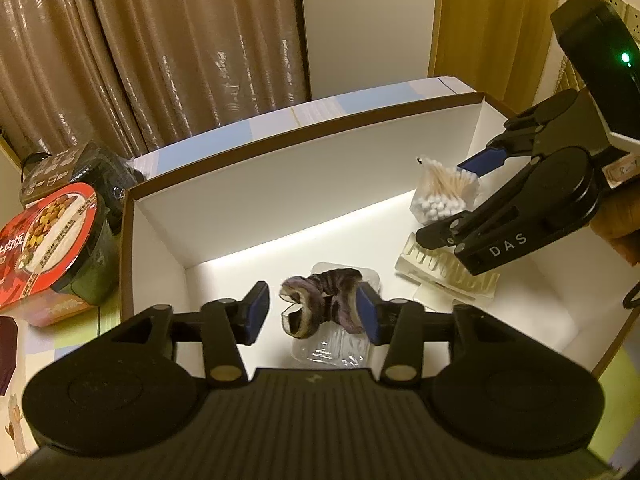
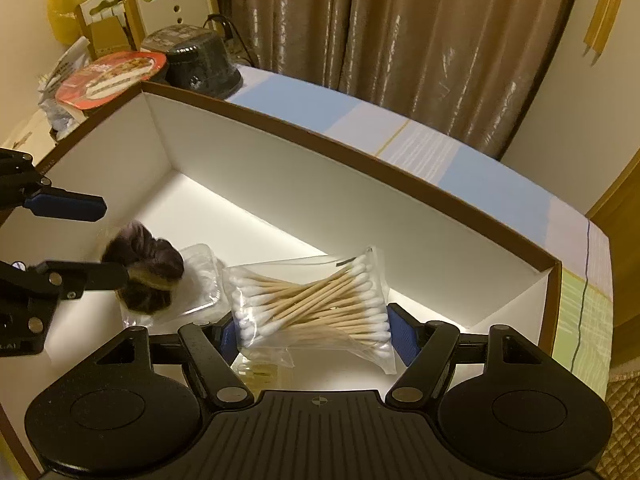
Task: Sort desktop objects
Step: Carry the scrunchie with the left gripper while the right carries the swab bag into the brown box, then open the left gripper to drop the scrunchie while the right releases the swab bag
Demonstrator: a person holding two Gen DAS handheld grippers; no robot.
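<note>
Left wrist: left tongs [image 1: 312,312] spread over scrunchie [image 1: 320,300] — right tongs [image 2: 316,330] pinch swab bag [image 2: 316,304].

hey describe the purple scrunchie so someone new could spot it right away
Look inside the big white box with the brown rim. The scrunchie is beside the left gripper, above a clear plastic case. It is the only dark, ruffled fabric thing there.

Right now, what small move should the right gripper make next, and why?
Probably open and let go: the right gripper holds the bag of cotton swabs already low inside the white box, beside the plastic tray.
</note>
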